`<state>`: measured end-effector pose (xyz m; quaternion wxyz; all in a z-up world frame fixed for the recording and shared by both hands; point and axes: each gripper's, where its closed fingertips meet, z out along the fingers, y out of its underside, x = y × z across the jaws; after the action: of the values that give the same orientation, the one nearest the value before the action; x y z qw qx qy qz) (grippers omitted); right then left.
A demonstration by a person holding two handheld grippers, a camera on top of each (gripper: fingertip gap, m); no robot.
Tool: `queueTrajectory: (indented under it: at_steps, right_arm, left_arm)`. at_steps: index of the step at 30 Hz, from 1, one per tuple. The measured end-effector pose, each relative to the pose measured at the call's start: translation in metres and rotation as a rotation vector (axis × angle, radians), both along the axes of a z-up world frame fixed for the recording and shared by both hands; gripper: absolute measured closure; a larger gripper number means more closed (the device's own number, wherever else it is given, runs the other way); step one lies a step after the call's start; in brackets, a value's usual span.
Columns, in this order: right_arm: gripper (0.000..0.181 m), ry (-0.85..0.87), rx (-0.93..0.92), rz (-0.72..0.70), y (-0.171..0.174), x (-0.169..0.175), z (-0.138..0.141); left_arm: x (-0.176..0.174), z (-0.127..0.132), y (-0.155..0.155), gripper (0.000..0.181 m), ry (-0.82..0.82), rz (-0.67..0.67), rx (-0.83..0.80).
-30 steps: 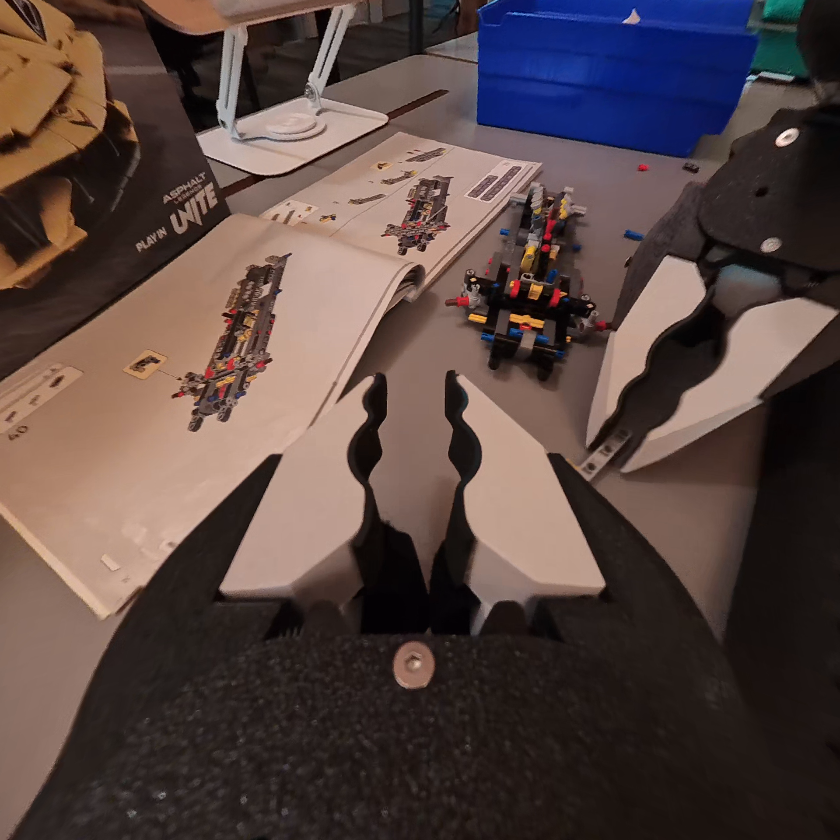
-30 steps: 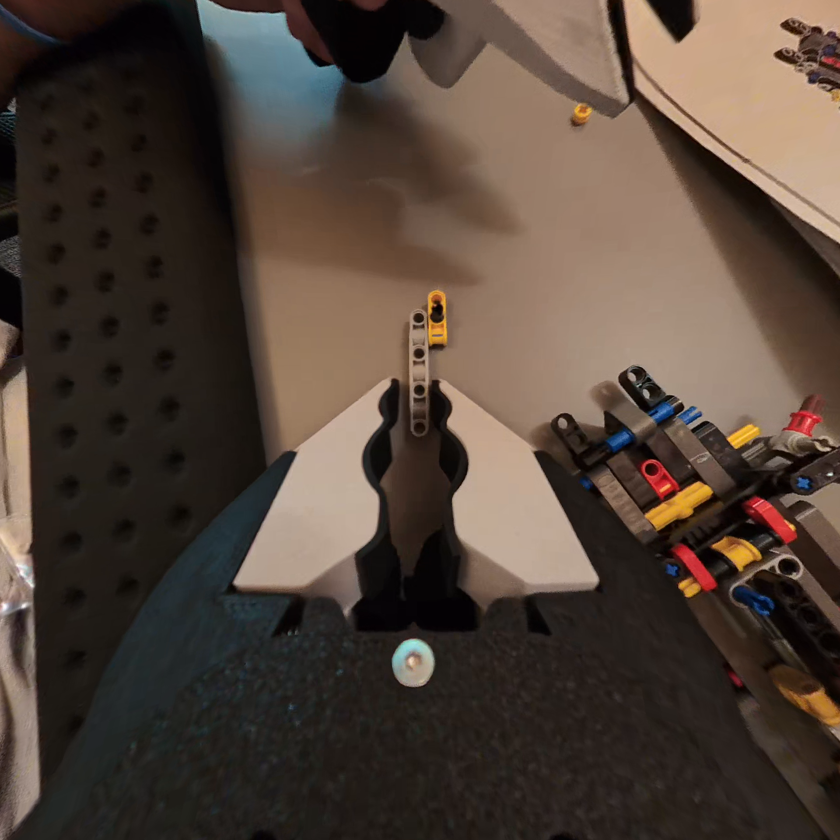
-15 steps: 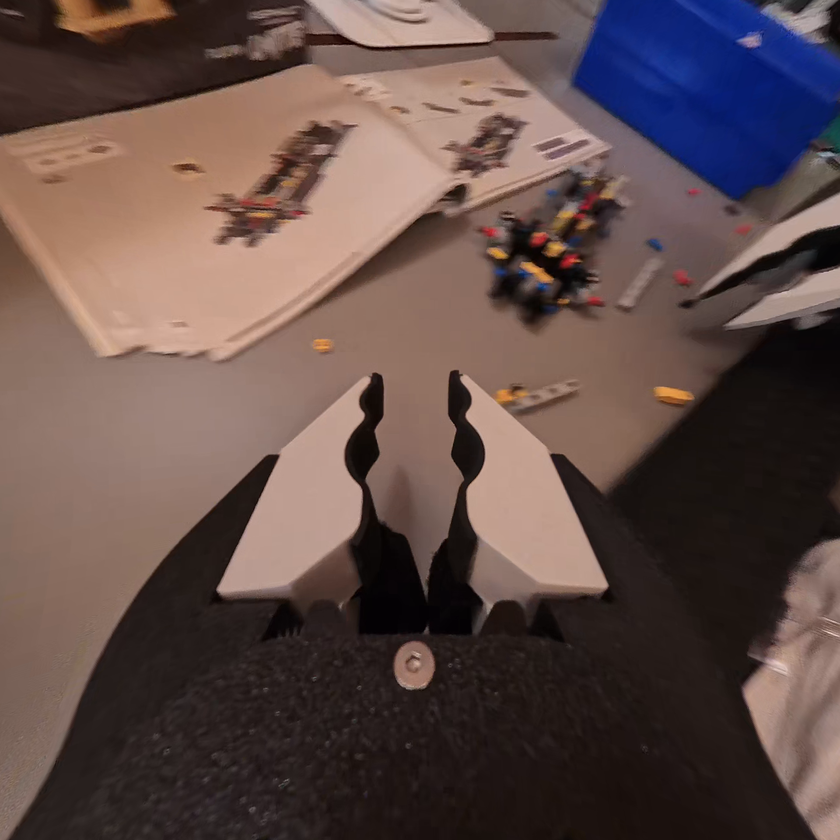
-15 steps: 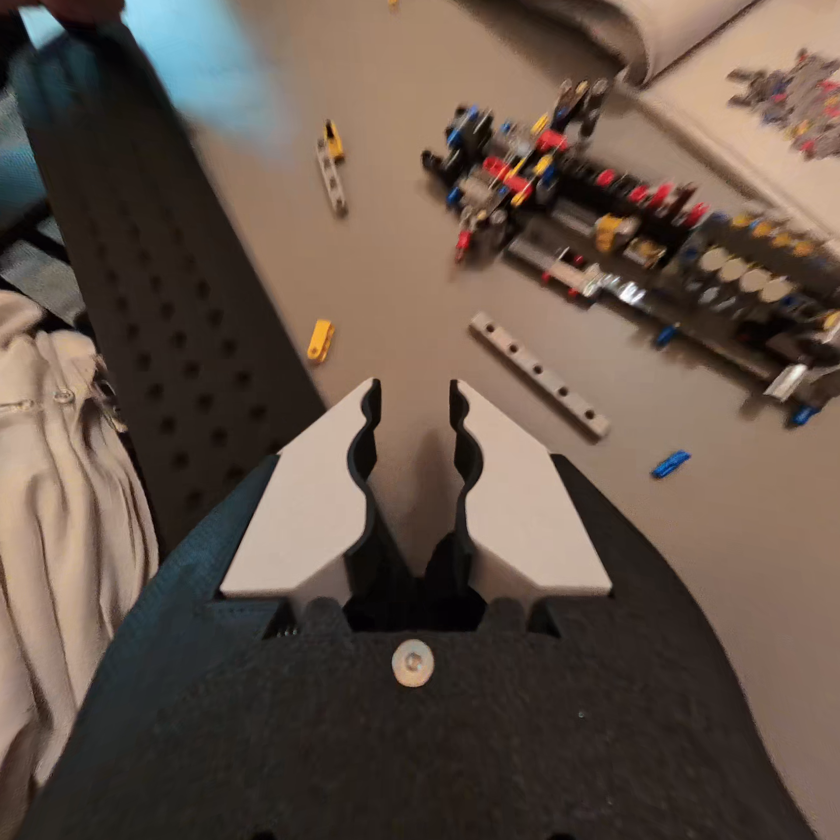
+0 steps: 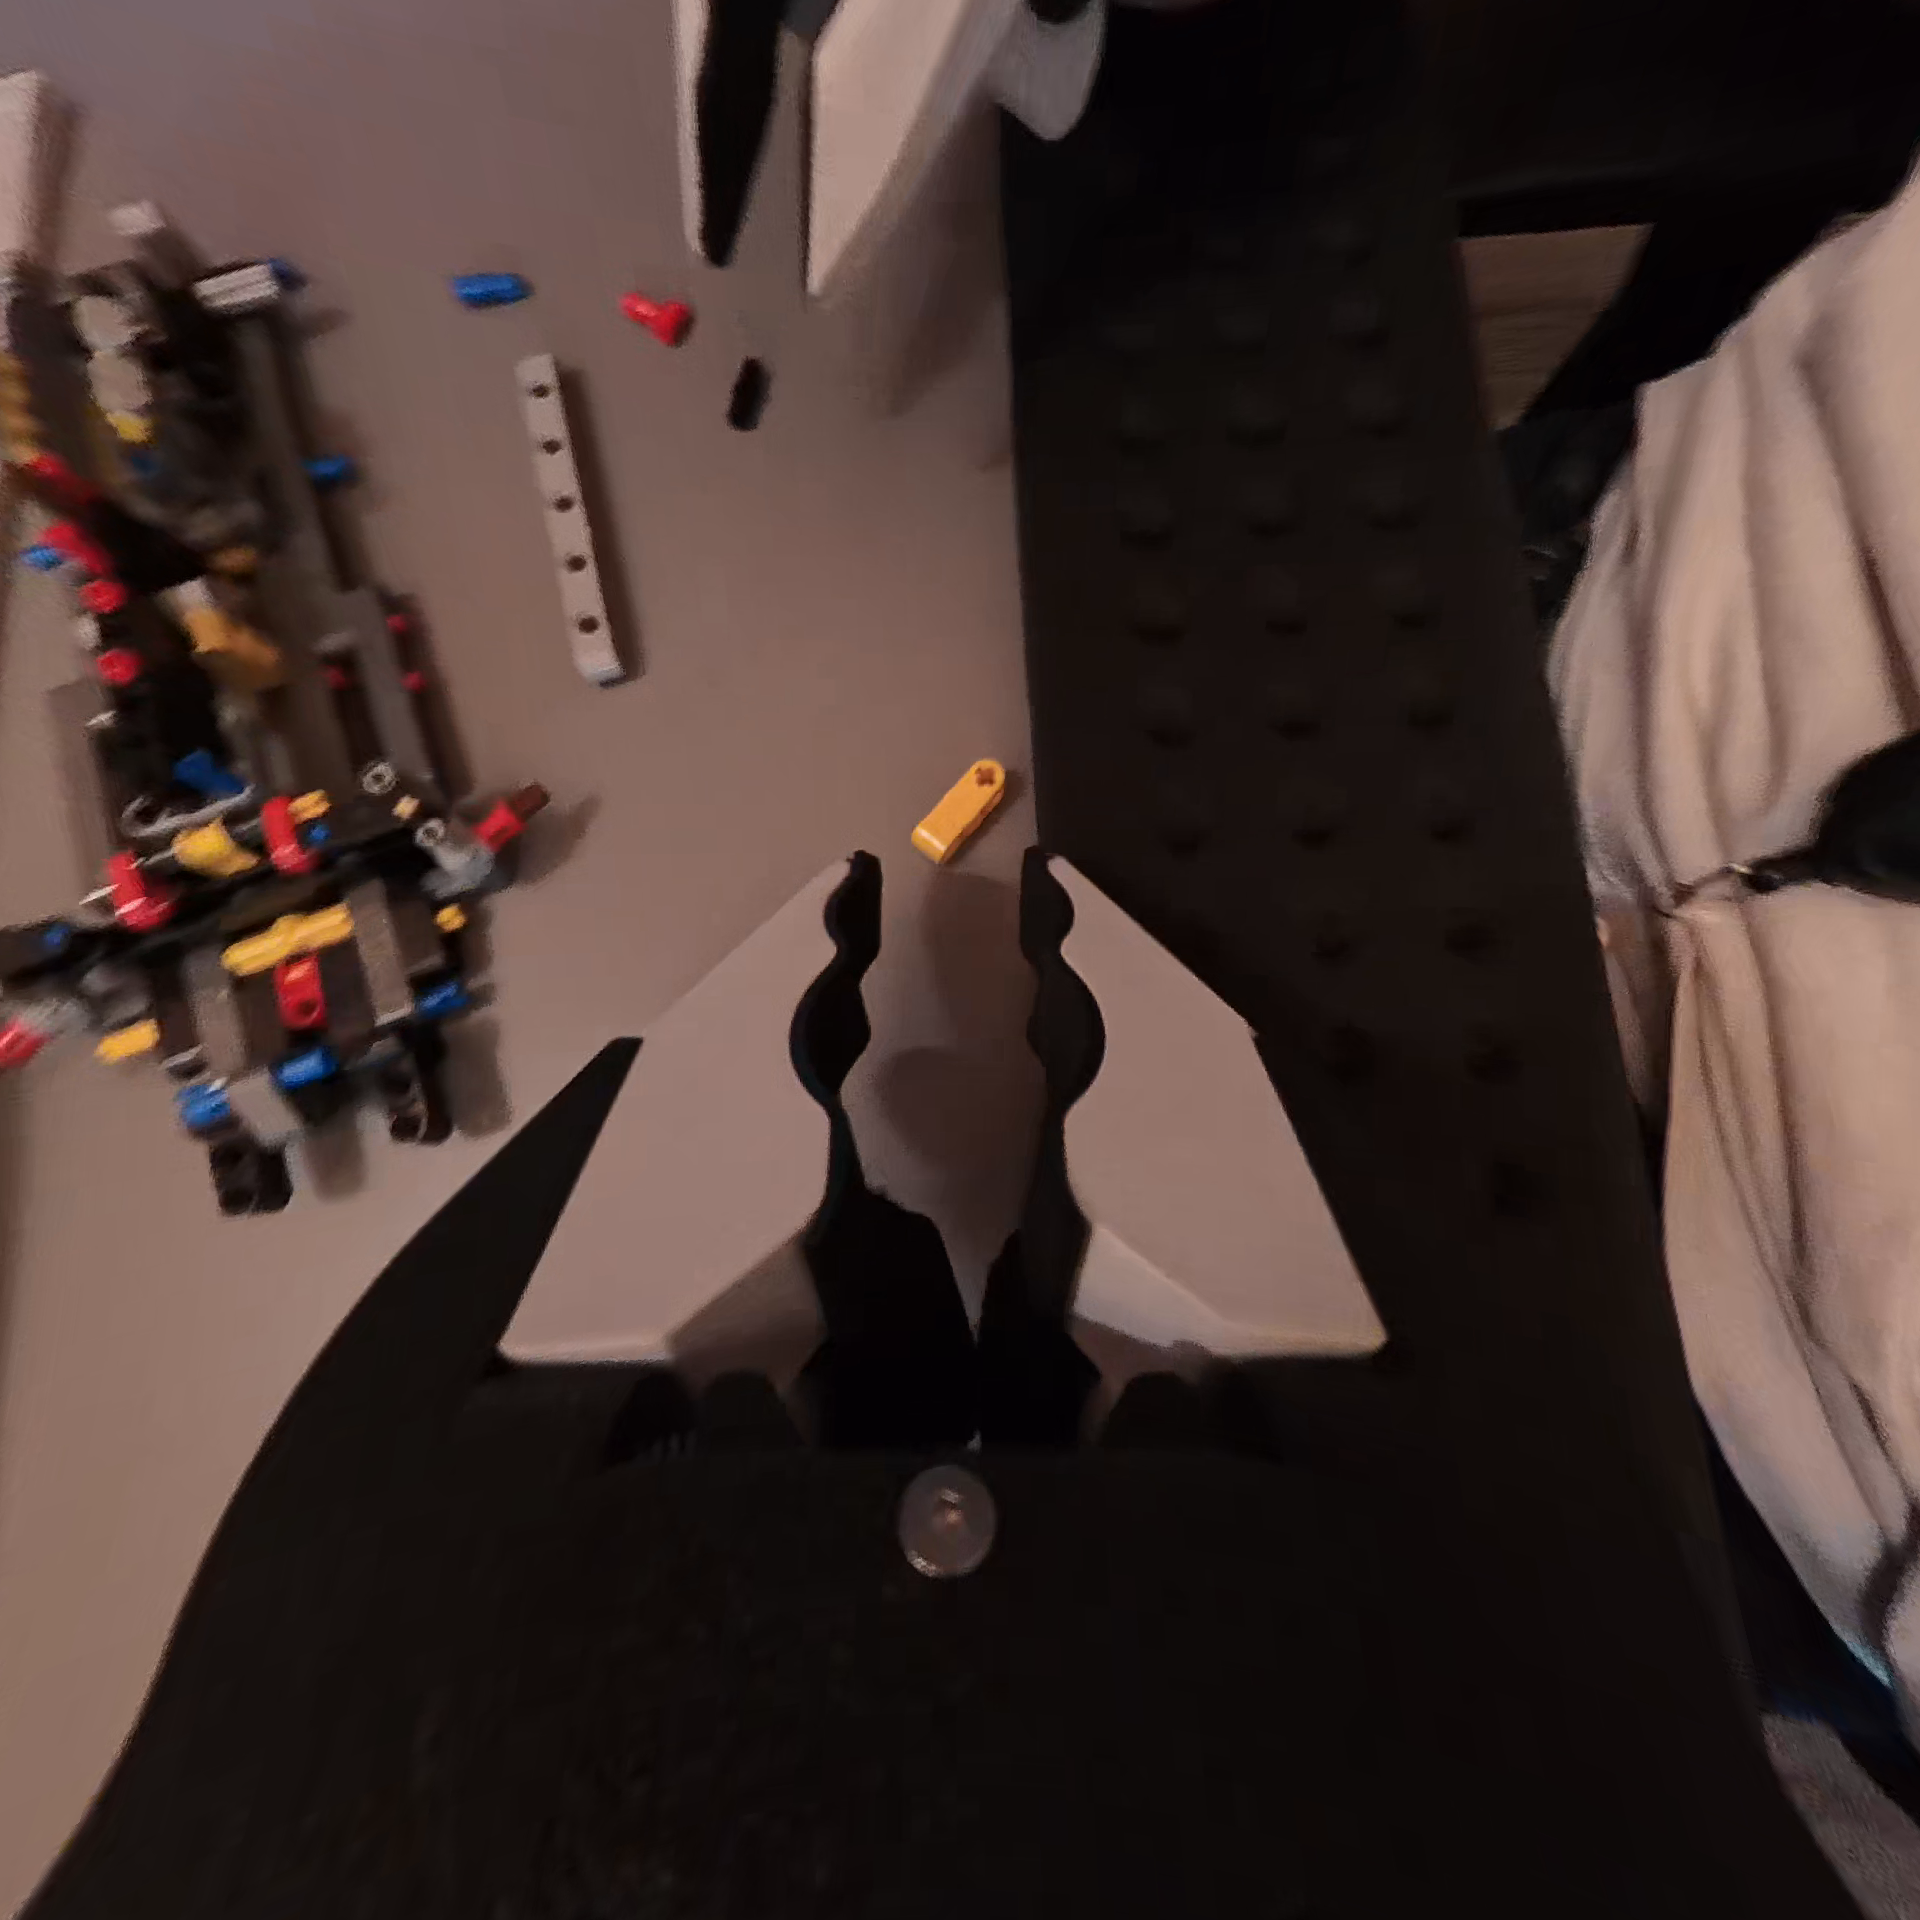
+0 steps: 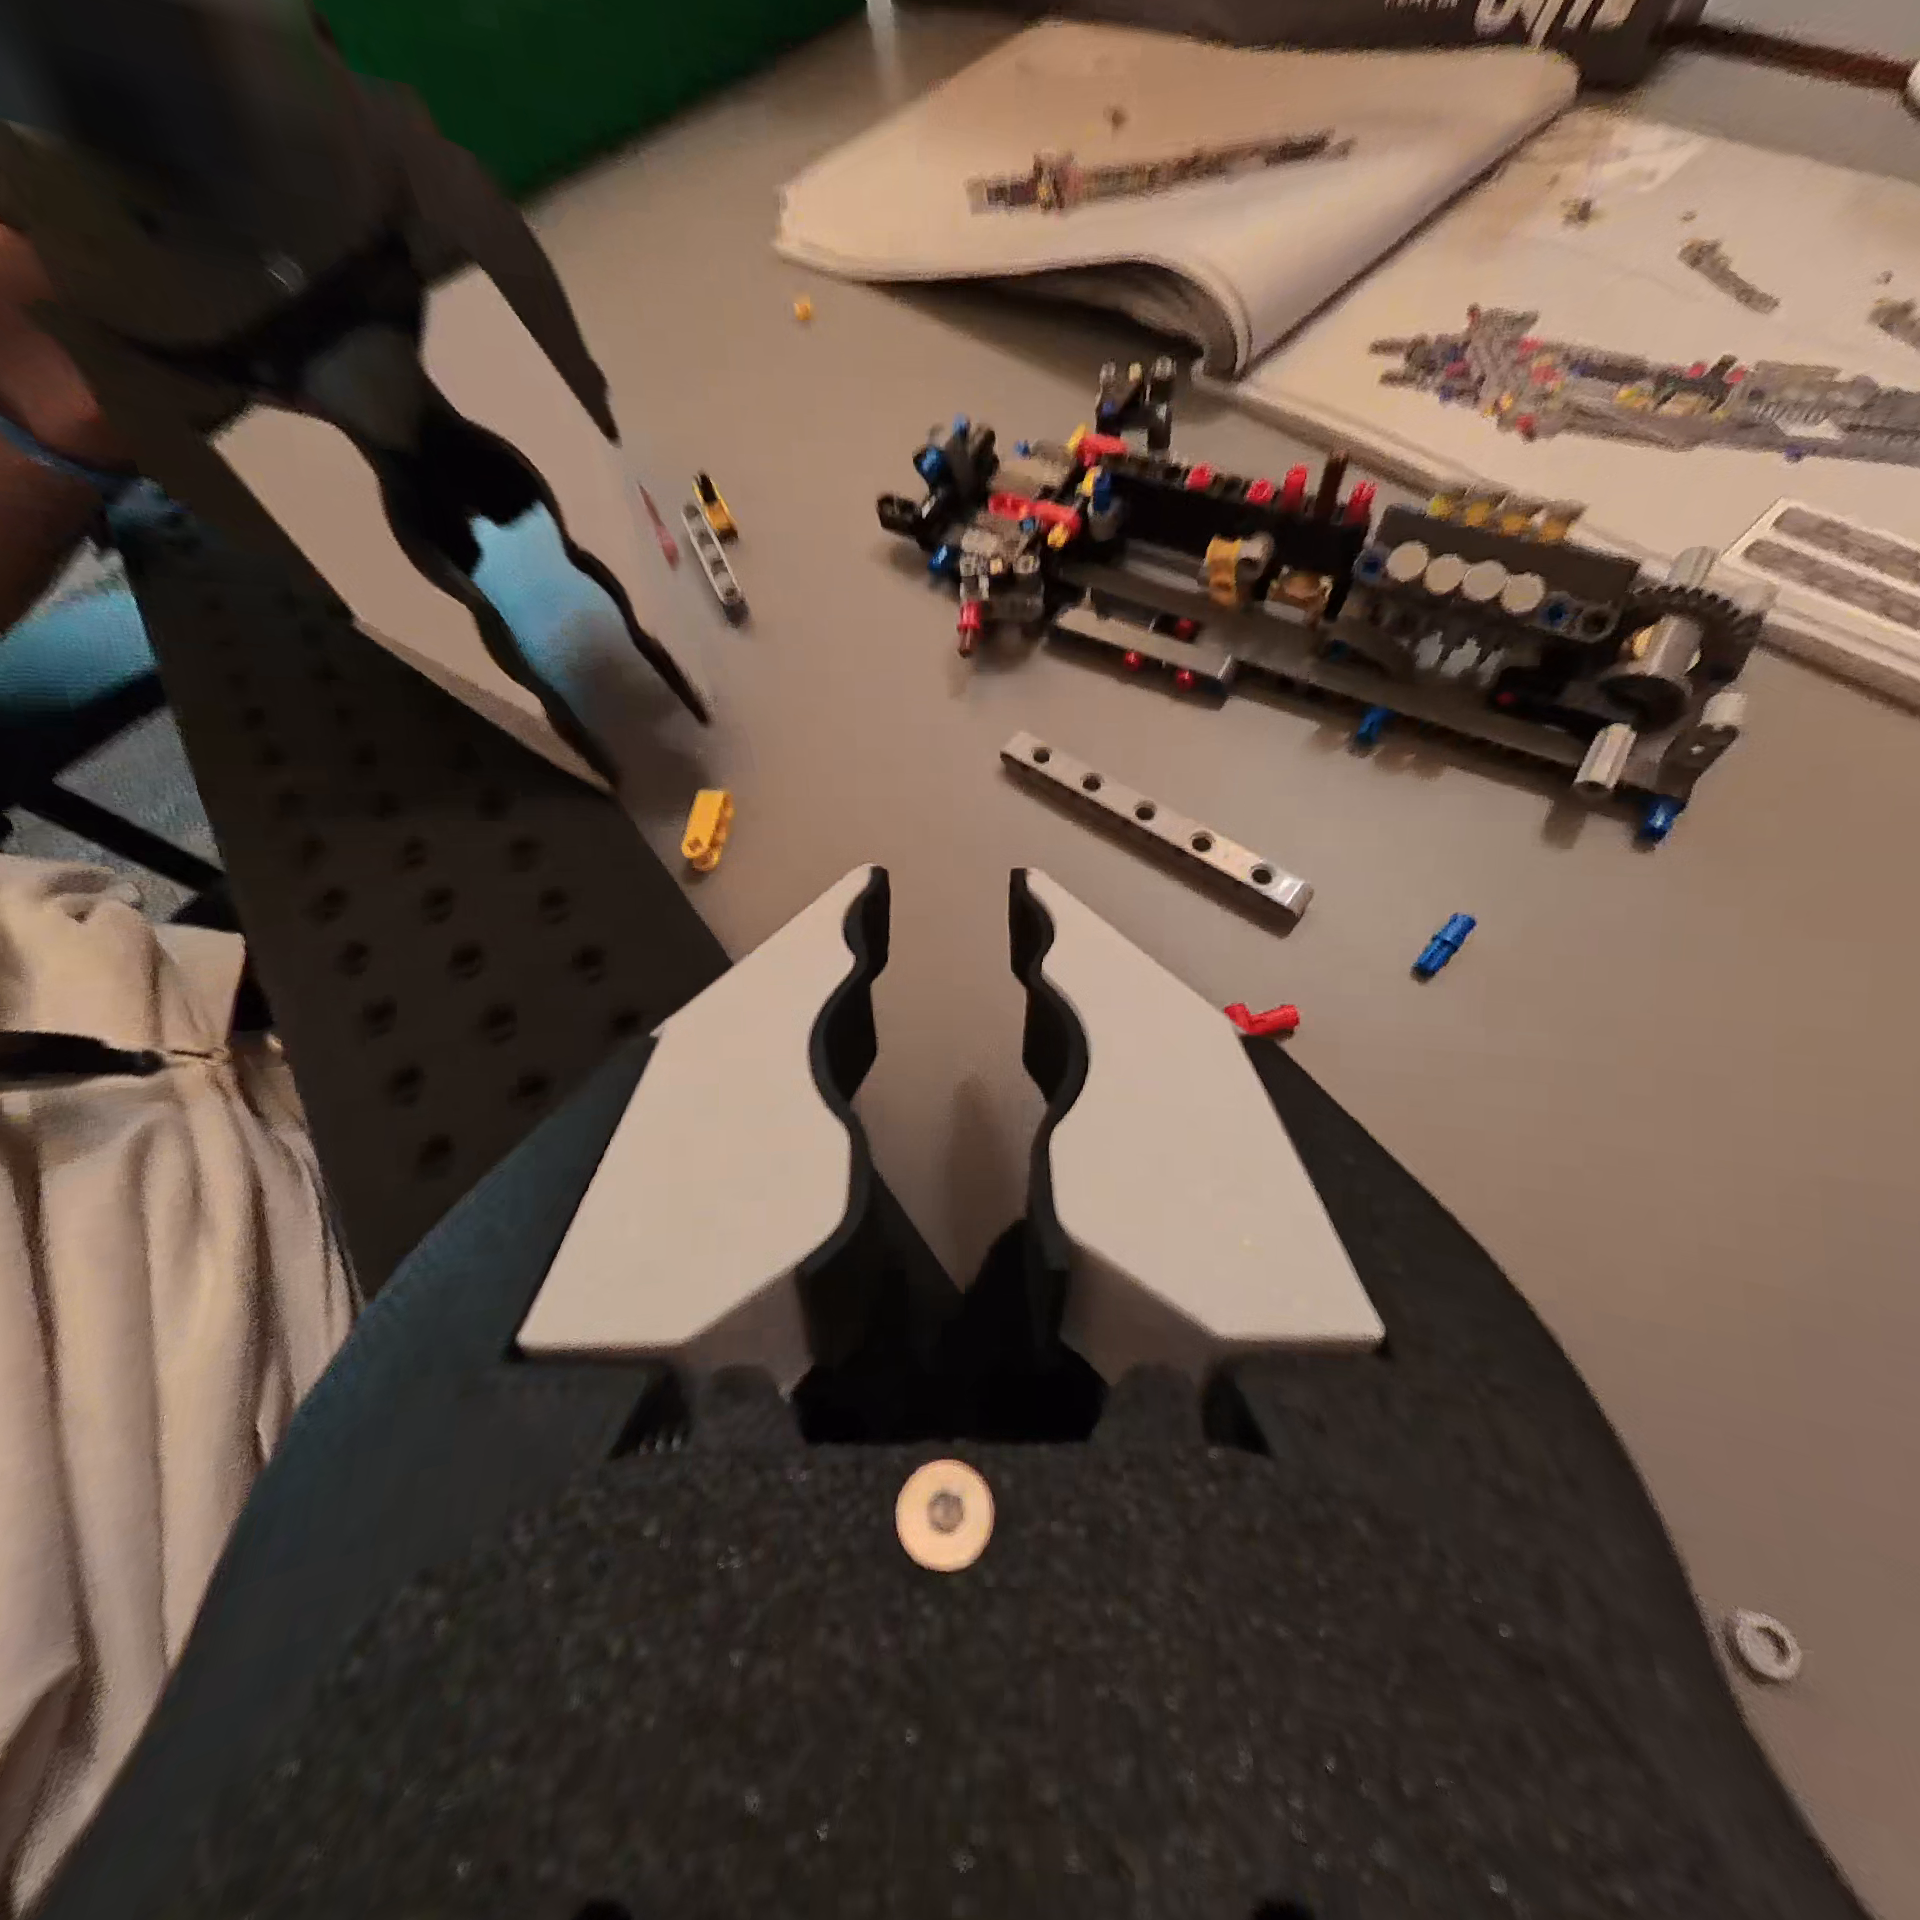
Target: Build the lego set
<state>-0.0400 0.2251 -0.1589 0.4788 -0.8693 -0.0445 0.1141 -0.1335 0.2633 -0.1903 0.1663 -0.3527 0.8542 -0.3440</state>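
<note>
The partly built lego chassis (image 6: 1320, 592) lies lengthwise on the grey table (image 6: 1558, 1195), a long dark frame studded with red, yellow and blue pins, with a row of pale round caps and a grey gear at one end. Loose parts lie around it: a long grey holed beam (image 6: 1153, 826) just in front, a yellow connector (image 5: 958, 812) near the black perforated mat (image 5: 1288, 644), a blue pin (image 6: 1444, 943) and a red piece (image 6: 1262, 1018). The open instruction booklet (image 6: 1195, 197) lies behind the chassis. The left gripper (image 5: 948, 862) hovers just short of the yellow connector, jaws parted and empty. The right gripper (image 6: 948, 883) hovers likewise, jaws apart, gripping nothing.
</note>
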Motion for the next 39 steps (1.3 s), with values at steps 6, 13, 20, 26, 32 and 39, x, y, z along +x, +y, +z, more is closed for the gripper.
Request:
queueTrajectory:
  at_steps: [6,13,20,26,32,39]
  right_arm:
    - [0.16,0.066,0.08,0.061,-0.001,-0.007,0.013]
    - [0.16,0.129,0.081,0.119,0.003,-0.012,0.015]
    - [0.16,0.163,0.078,0.138,0.002,-0.014,0.016]
    - [0.16,0.154,0.086,0.175,0.009,-0.019,0.019]
    - [0.15,0.121,0.309,0.234,0.055,-0.007,0.062]
    - [0.13,0.094,0.397,0.218,0.111,0.001,0.058]
  left_arm:
    - [0.009,-0.002,-0.007,0.158,0.051,-0.135,-0.058]
    - [0.012,-0.011,-0.009,0.164,0.081,-0.171,-0.086]
    - [0.014,-0.015,-0.009,0.174,0.073,-0.18,-0.071]
    - [0.045,0.028,0.015,0.174,0.007,-0.05,-0.209]
    - [0.068,0.091,0.041,0.174,-0.099,-0.028,-0.287]
    - [0.075,0.078,0.075,0.175,-0.064,0.117,-0.497]
